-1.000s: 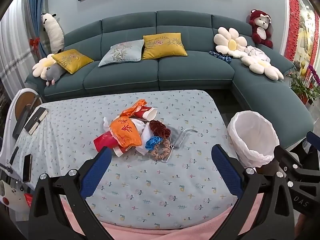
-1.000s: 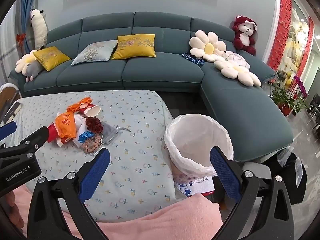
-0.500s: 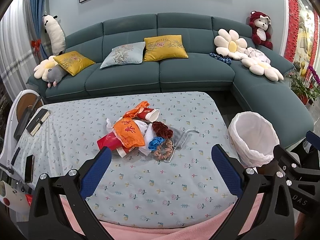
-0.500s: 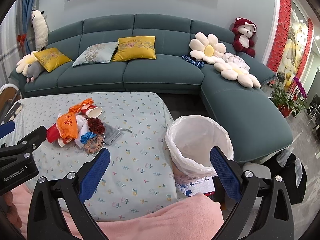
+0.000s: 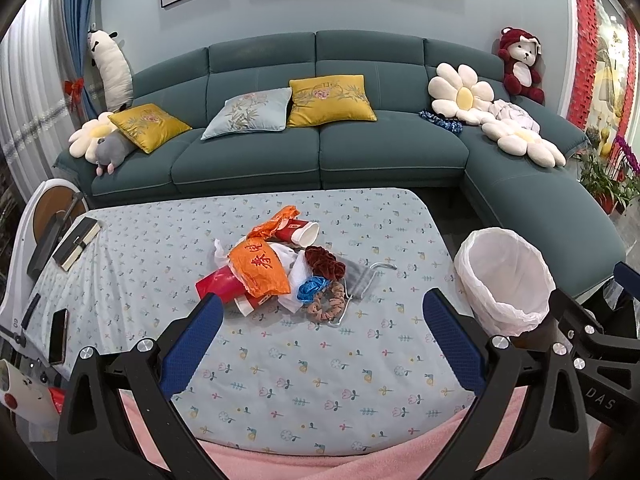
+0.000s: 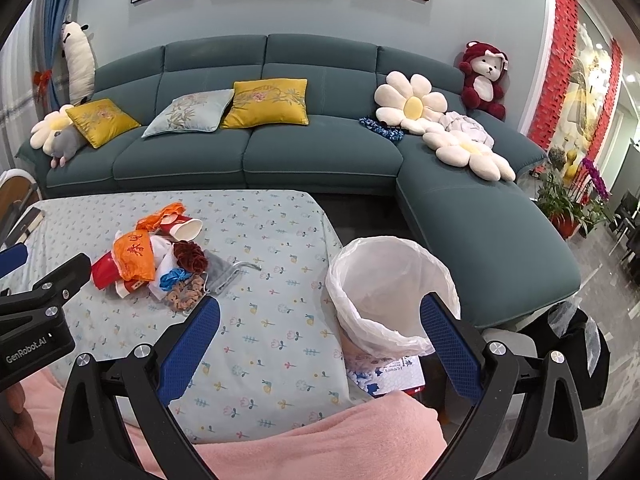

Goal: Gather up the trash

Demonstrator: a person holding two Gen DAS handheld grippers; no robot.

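A heap of trash (image 5: 272, 270) lies mid-table: orange wrappers, red packets, a paper cup (image 5: 301, 232), white tissue, hair scrunchies and a grey pouch (image 5: 357, 277). The same heap (image 6: 160, 262) shows at the left of the right wrist view. A white-lined bin (image 5: 506, 276) stands off the table's right edge, and in the right wrist view the bin (image 6: 390, 292) sits straight ahead. My left gripper (image 5: 320, 320) is open, hovering near the front of the heap with nothing held. My right gripper (image 6: 320, 322) is open and empty, between table and bin.
The table (image 5: 280, 360) wears a floral cloth. A book (image 5: 76, 242) and a phone (image 5: 58, 336) lie at its left side. A teal sofa (image 5: 320, 152) with cushions and plush toys runs behind. Potted plants (image 6: 568, 200) stand far right. Pink fabric (image 6: 320, 440) covers the near edge.
Both views have drawn back and tilted up slightly, so the heap and bin sit a little lower in frame. Both grippers stay open and empty.
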